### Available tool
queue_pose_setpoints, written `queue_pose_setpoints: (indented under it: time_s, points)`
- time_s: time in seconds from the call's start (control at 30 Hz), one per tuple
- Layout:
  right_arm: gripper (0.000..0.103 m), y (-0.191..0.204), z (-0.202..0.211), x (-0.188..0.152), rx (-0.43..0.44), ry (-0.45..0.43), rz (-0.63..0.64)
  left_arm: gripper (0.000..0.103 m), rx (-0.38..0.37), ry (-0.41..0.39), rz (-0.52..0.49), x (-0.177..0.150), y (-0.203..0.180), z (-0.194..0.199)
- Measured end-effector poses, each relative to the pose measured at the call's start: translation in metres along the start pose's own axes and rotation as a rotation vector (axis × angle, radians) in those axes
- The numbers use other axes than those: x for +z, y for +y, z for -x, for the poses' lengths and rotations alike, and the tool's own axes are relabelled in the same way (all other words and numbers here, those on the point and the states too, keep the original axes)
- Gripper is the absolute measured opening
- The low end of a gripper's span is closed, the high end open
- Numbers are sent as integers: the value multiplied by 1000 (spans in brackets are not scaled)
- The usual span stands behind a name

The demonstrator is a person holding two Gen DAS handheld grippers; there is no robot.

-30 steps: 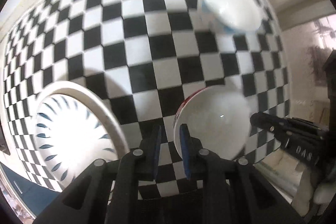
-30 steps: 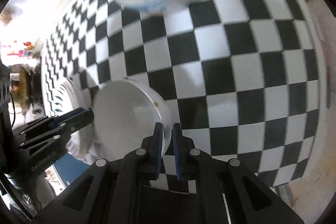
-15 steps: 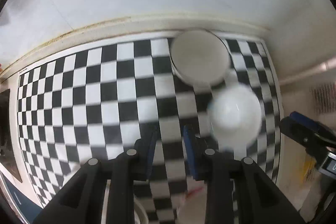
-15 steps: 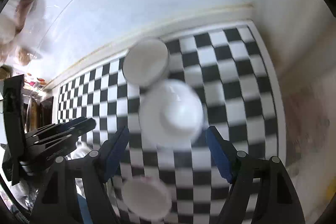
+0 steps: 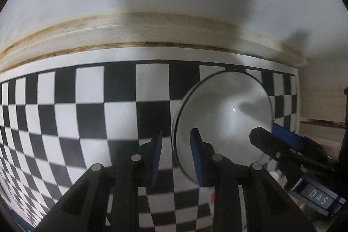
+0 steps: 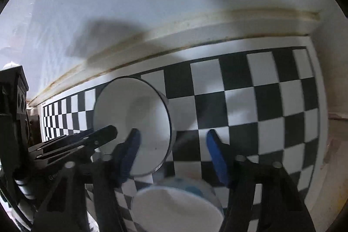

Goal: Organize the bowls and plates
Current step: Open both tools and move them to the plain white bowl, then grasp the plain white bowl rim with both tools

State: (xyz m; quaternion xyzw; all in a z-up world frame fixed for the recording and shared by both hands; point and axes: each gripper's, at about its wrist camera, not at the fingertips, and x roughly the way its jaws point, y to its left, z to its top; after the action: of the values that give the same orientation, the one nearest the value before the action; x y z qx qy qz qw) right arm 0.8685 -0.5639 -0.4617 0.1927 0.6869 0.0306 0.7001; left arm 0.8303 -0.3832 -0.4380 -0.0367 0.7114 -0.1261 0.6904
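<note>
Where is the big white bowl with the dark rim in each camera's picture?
Left wrist view: the white bowl sits right of centre on the checkered mat, its near rim between the left gripper fingers.
Right wrist view: the same bowl is left of centre, beside the left finger of the right gripper.
Shared landmark: the beige wooden ledge along the mat's far edge.

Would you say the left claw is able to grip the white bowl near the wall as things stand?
Probably yes: the left claw is open, its fingers straddling the white bowl's near rim with nothing between. The right claw sits at the opposite edge, clear of that spot.
</note>
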Motion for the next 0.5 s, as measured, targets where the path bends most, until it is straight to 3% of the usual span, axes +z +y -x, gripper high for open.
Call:
queue_pose_setpoints:
  time_s: [0.07,0.1,0.23,0.5]
  points:
    - [41,-2,-7,3,10,9,-12,24,4,-11,0,0,0,-1]
    - [28,-4,-9,3,9,13,-14,24,3,-13,-4,0,0,-3]
    - [11,-10,-22,2,30,46,-39,17,-13,-23,-11,-2,-4,-1]
    - [9,-2,-16,-1,18,43,-32,17,12,-51,-25,0,-13,13]
